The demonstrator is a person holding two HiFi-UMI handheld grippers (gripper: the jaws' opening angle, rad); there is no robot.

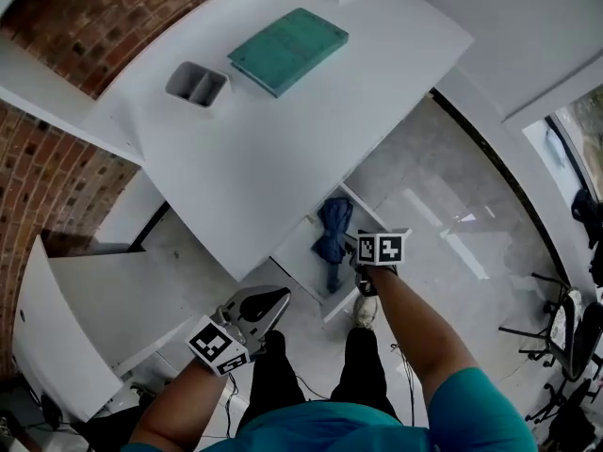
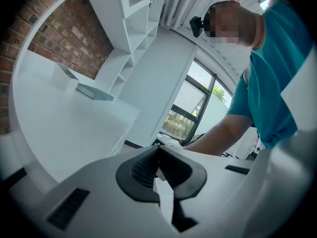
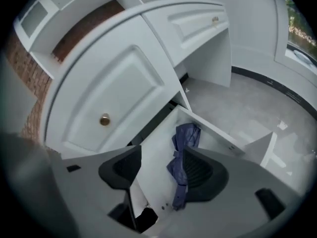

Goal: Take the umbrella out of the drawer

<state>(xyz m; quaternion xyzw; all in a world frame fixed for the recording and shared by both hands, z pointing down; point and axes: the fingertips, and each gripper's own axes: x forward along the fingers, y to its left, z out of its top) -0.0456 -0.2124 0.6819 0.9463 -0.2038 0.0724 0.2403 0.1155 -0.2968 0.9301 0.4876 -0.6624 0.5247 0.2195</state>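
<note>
A folded dark blue umbrella lies in the open white drawer under the desk. In the right gripper view the umbrella stretches along the drawer's right side. My right gripper hangs above the drawer with its jaws open and nothing between the pads; the umbrella lies below them, near the right pad. In the head view the right gripper sits just right of the umbrella. My left gripper is held lower left, away from the drawer. Its pads meet, empty.
On the white desk top lie a teal book and a grey two-part tray. A cabinet door with a brass knob stands left of the drawer. The person's shoe rests by the drawer front. Chairs stand at far right.
</note>
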